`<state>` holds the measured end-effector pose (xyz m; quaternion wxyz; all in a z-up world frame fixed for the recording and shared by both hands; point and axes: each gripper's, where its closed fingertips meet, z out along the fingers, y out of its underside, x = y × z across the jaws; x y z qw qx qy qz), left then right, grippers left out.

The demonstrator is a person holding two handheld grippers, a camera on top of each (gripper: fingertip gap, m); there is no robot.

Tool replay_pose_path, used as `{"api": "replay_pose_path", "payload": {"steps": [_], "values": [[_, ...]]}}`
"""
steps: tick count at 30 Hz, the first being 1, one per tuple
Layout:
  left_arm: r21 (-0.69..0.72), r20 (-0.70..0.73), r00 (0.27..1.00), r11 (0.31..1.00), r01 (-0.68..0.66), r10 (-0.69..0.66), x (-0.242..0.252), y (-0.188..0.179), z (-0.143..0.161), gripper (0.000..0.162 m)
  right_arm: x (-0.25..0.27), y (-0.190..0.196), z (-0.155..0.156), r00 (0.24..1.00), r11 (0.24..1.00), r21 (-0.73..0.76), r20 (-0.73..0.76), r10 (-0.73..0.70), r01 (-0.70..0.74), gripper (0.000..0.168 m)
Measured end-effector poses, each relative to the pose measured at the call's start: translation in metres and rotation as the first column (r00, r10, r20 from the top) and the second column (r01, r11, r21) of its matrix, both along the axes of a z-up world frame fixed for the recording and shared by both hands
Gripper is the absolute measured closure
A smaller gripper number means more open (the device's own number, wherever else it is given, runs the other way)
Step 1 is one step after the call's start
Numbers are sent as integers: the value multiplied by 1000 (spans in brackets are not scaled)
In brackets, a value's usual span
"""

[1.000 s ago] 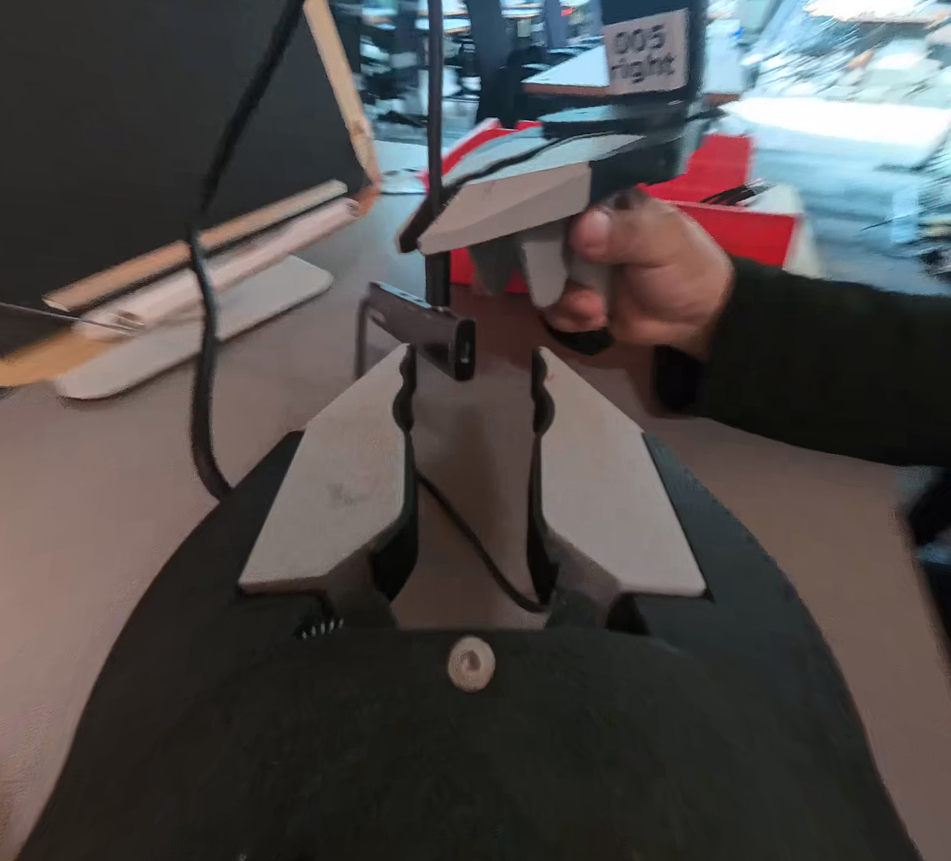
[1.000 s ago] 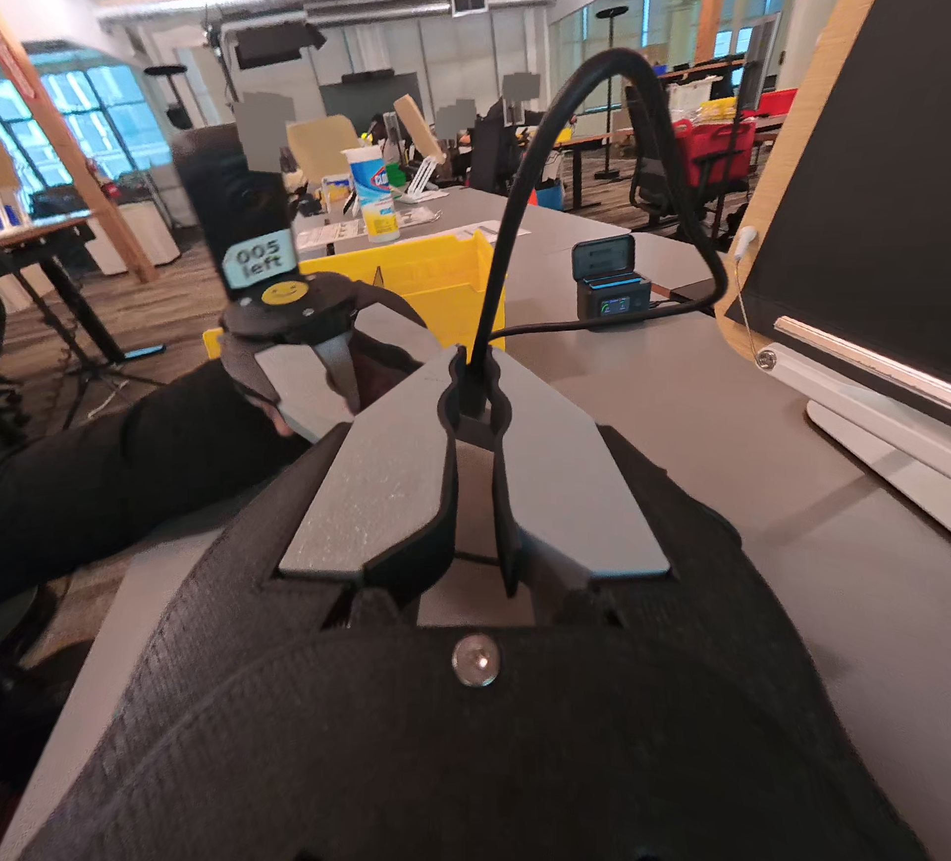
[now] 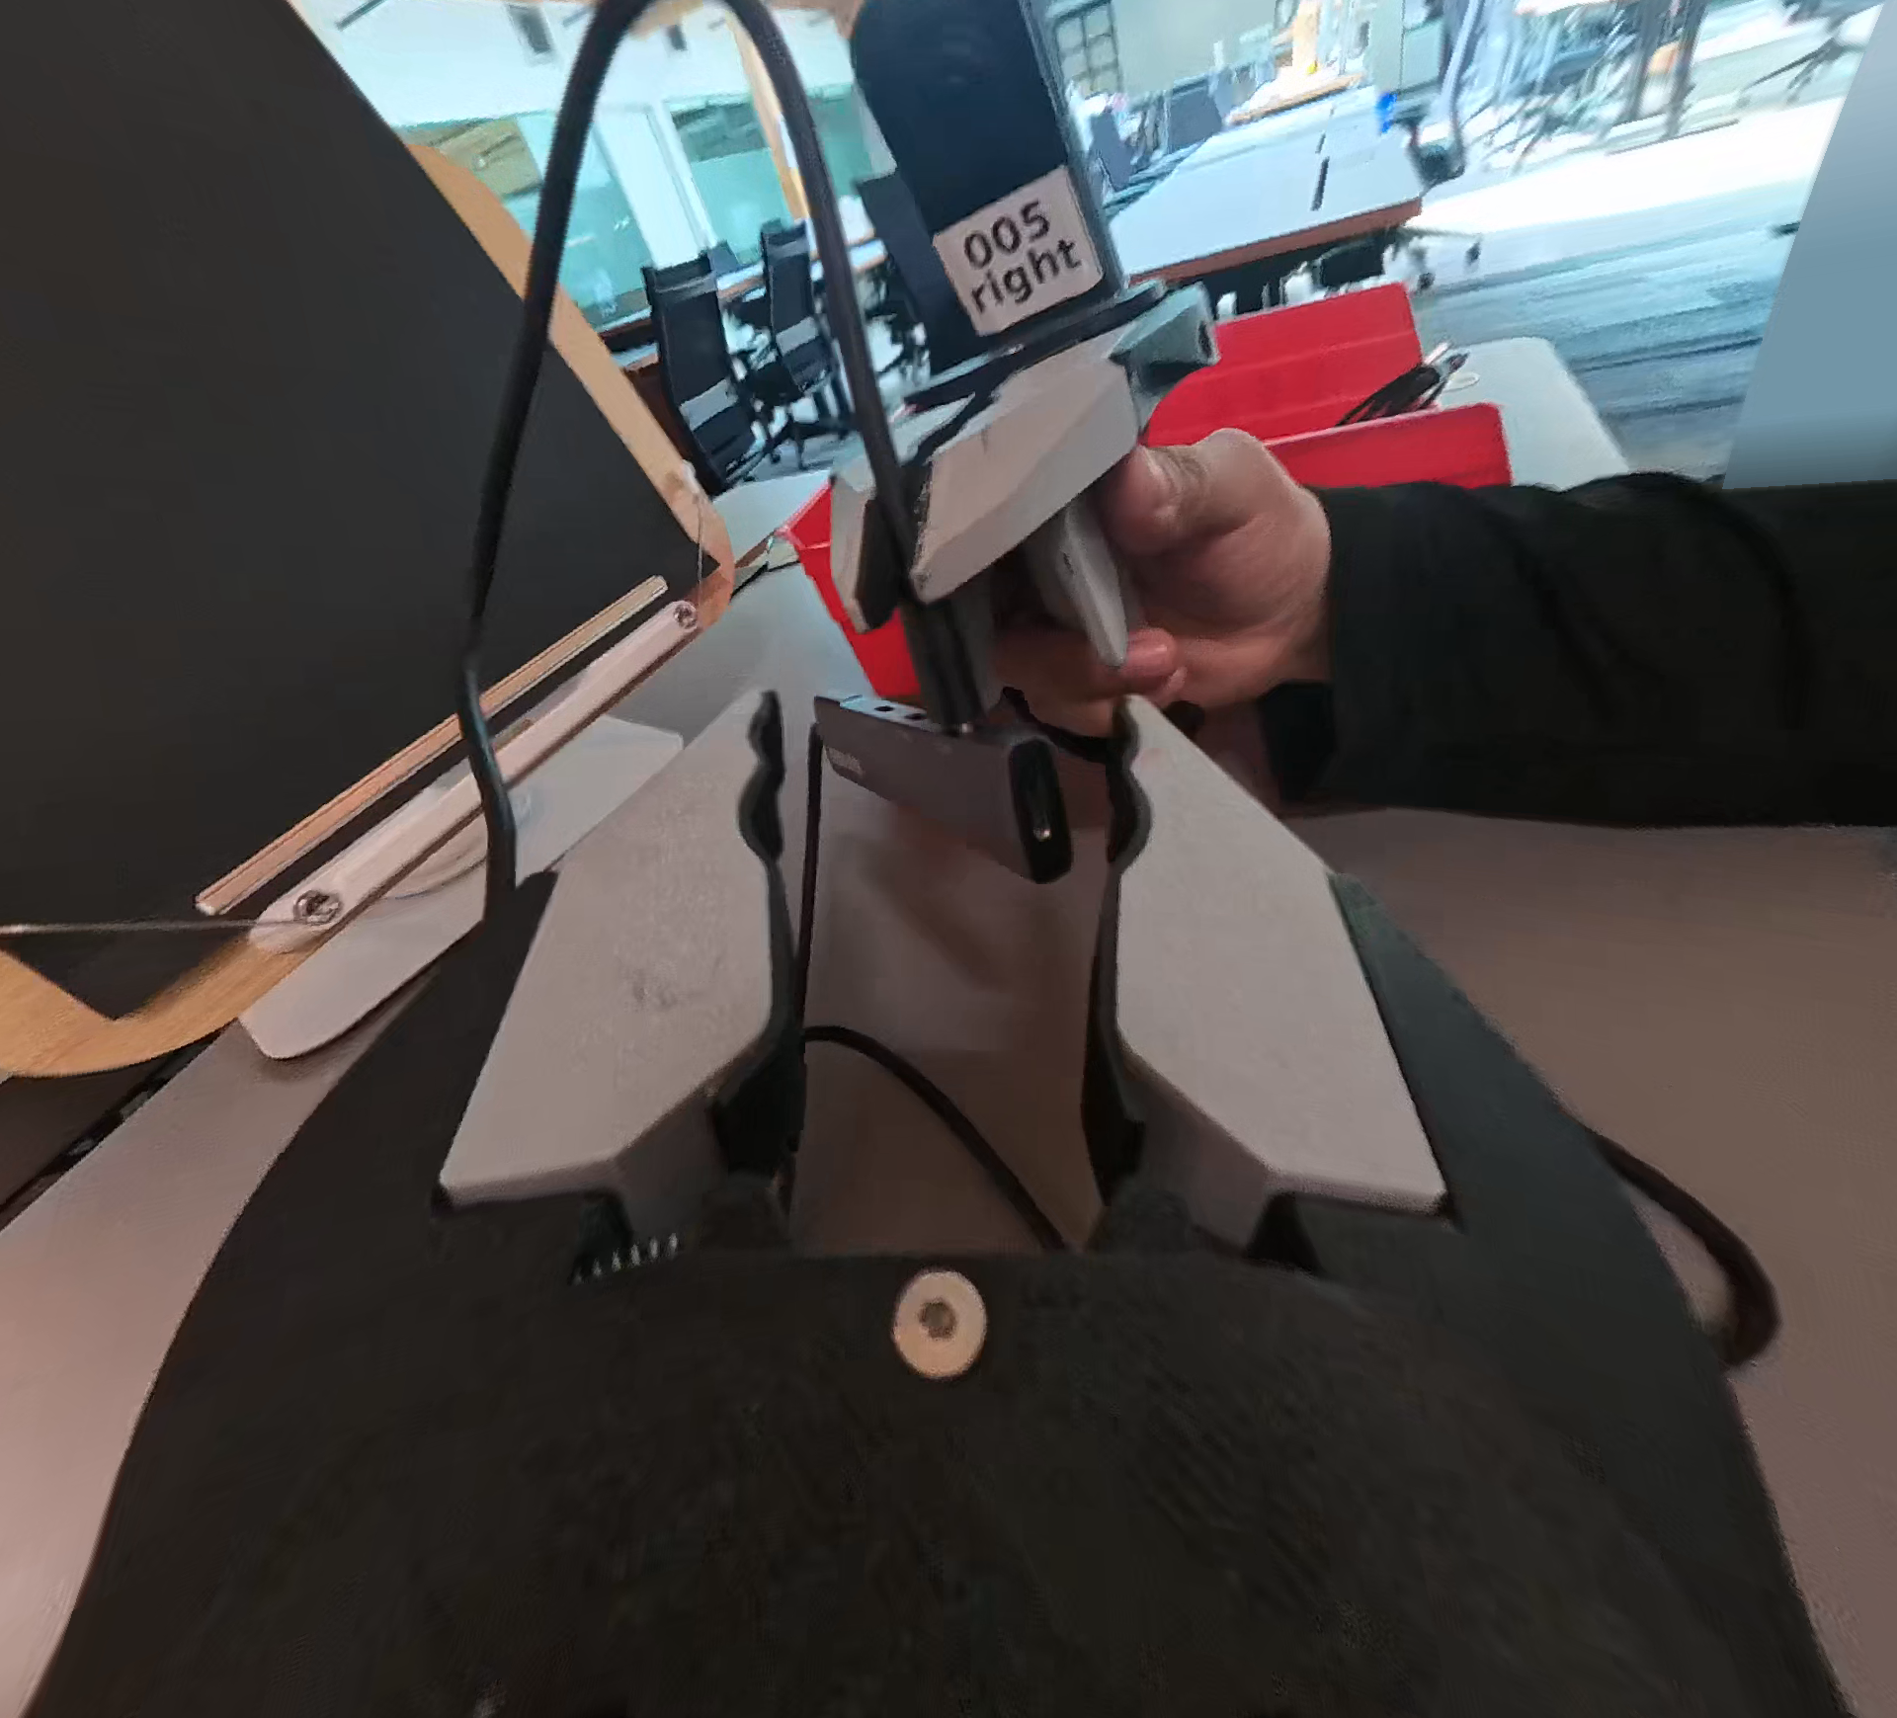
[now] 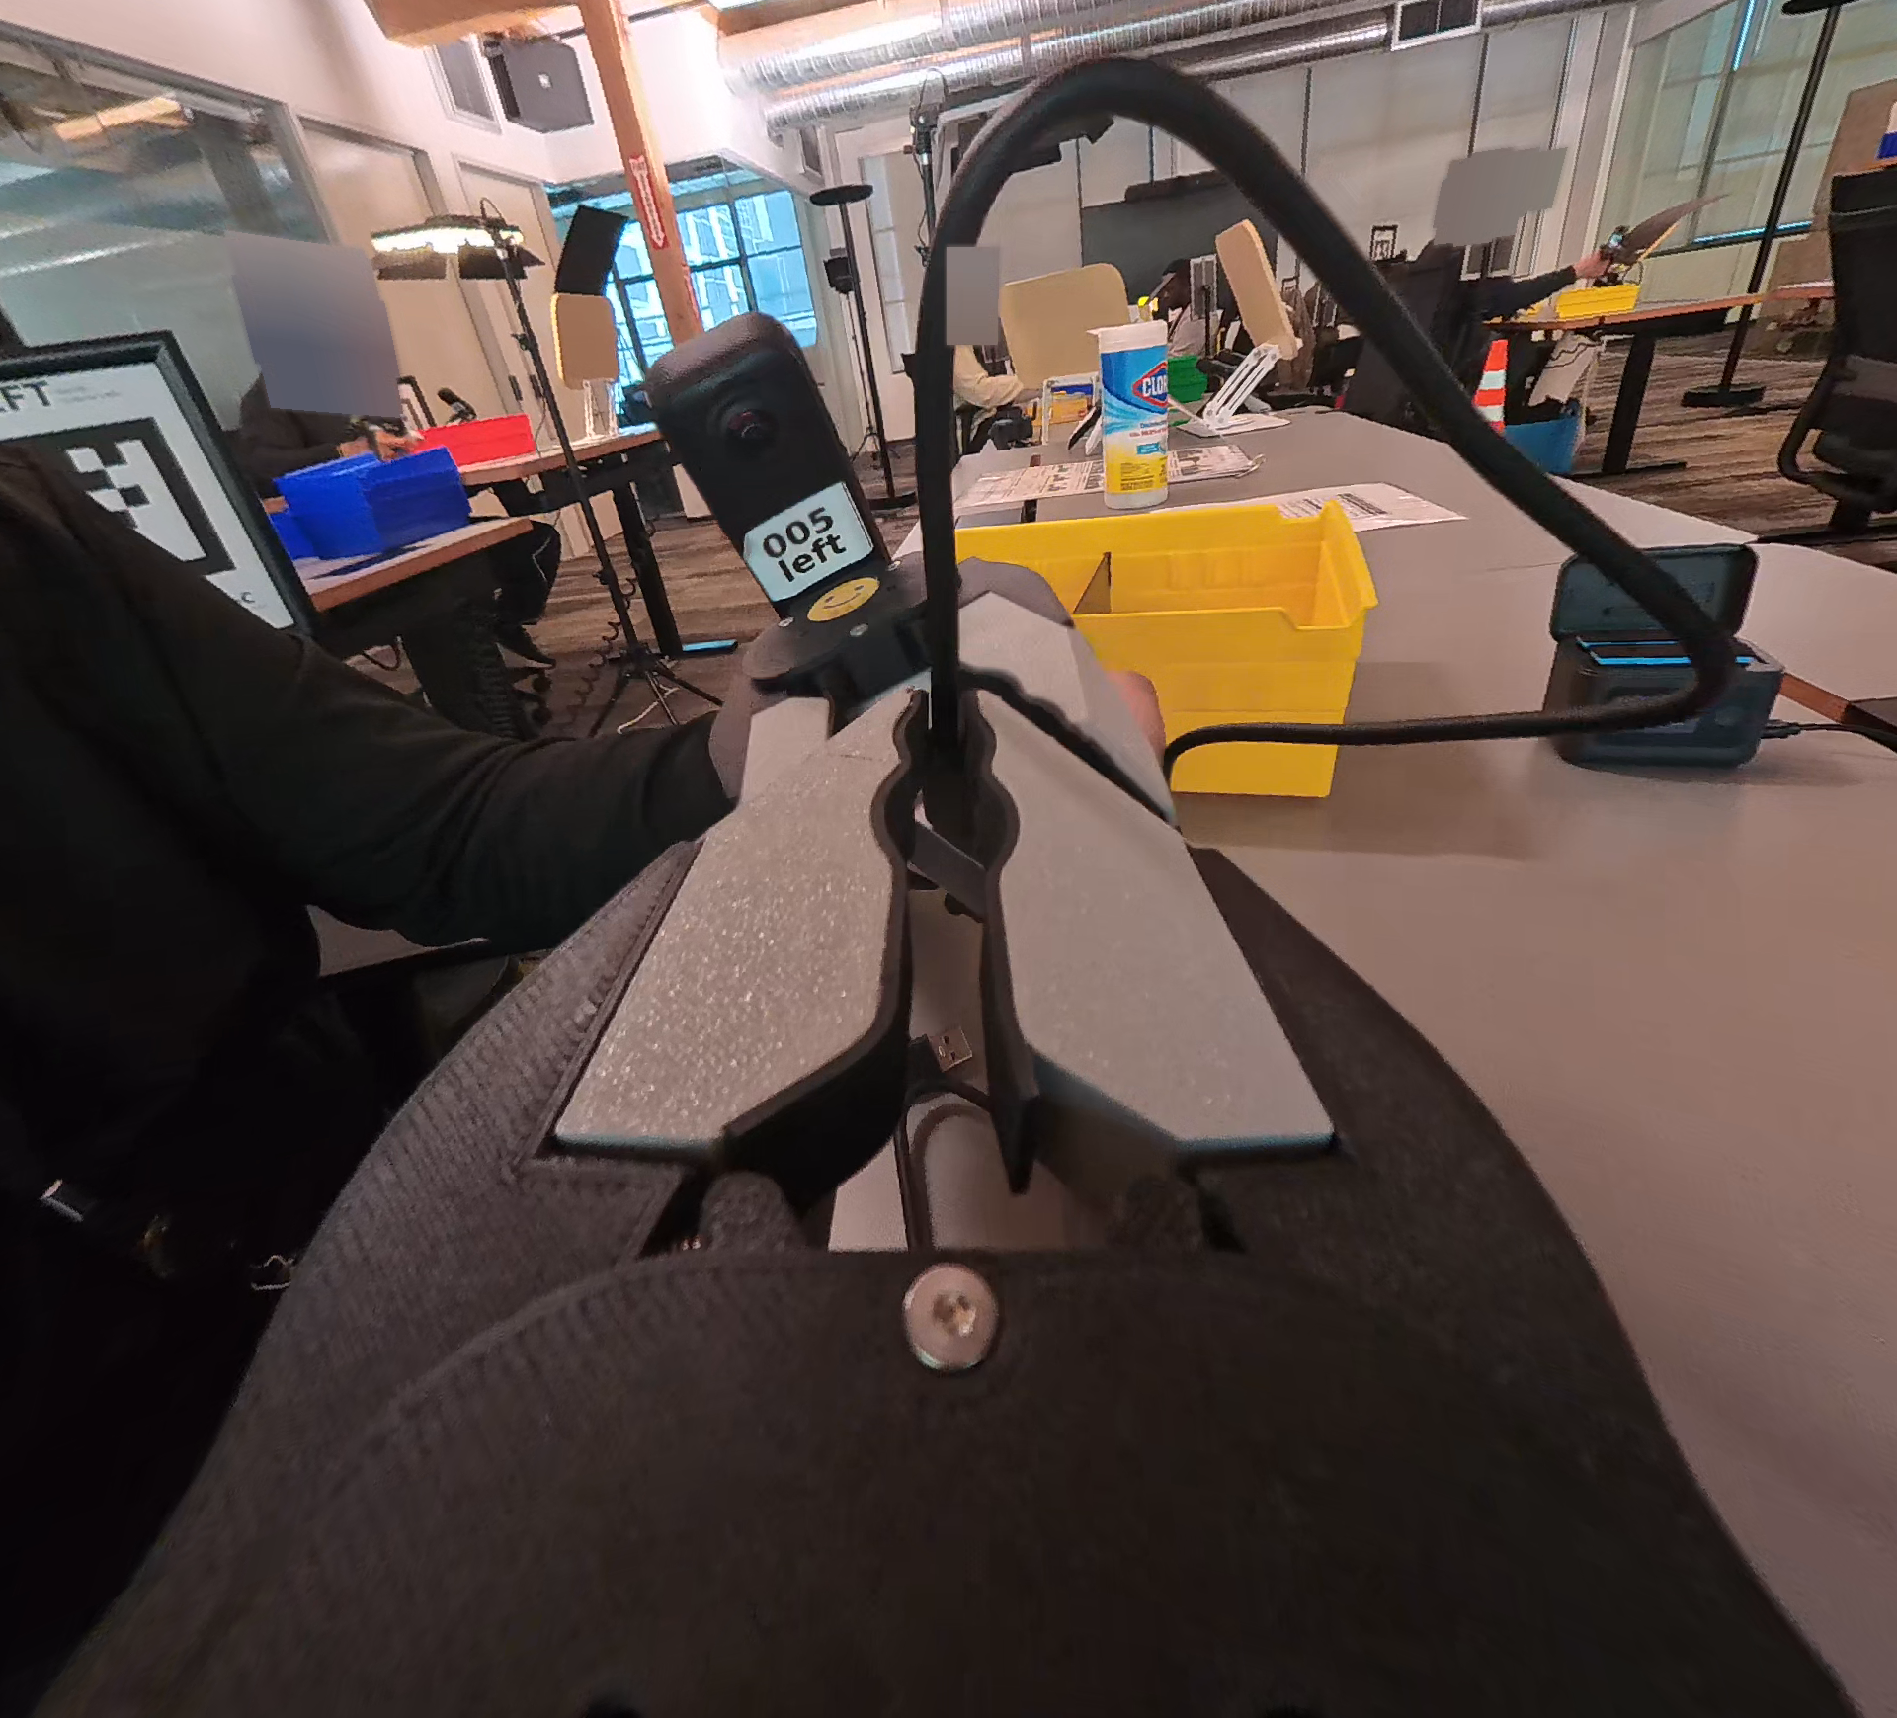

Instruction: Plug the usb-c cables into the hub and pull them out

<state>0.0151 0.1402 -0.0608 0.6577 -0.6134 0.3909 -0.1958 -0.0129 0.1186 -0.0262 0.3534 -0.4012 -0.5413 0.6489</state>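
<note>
A grey USB hub (image 3: 939, 781) hangs tilted above the table, between the fingertips of my left gripper (image 3: 944, 745). The left jaws stand wide apart, and neither finger visibly touches the hub. My right gripper (image 3: 908, 601) comes down from above, shut on the plug of a thick black USB-C cable (image 3: 534, 283). The plug's tip sits in the hub's upper edge. In the right wrist view my right gripper (image 4: 950, 750) clamps the cable (image 4: 1334, 252), with a piece of the hub (image 4: 944, 858) just below it. The hub's own USB plug (image 4: 950, 1048) dangles underneath.
A black panel (image 3: 205, 334) on a wooden frame with a white base stands at the left. Red bins (image 3: 1334, 396) are behind the right gripper. A yellow bin (image 4: 1181, 642), a dark charging case (image 4: 1663, 673) and a wipes canister (image 4: 1134, 417) stand on the grey table (image 4: 1540, 1002). Across from one pair of fingers to the other is roughly 4 centimeters.
The hub has gone from my left gripper's left fingertip to the middle of the gap. The left jaws stand wider. The right gripper has come closer, and both views tilt up.
</note>
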Motion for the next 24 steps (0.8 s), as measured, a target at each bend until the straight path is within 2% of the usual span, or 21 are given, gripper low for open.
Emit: {"api": "replay_pose_path", "payload": {"steps": [2,4,6,10,12,16,19,24], "values": [[-7,-42,997,998,-60,59,-2,8,-5,115,-1,1,0,1000,1000,6,-1,-12,12,166],[25,-84,993,997,-76,78,-1,9,-6,141,-1,2,0,1000,1000,5,0,-19,19,166],[76,-119,984,989,-127,135,-3,13,-5,154,-1,4,1,1000,1000,-1,-3,-28,28,166],[103,-200,946,966,-239,256,-10,27,-9,154,-5,11,-4,996,996,12,21,-86,86,165],[126,-183,923,940,-318,338,-18,34,-5,154,-8,18,-1,992,992,-25,22,-124,124,165],[199,-215,857,880,-431,468,-33,43,-4,155,-16,27,-4,963,965,16,62,-264,264,164],[217,-218,824,849,-482,523,-41,47,-4,155,-22,27,-4,946,948,20,66,-318,317,152],[192,-153,812,823,-534,563,-50,49,4,155,-22,40,-5,897,898,71,57,-439,435,148]]}}
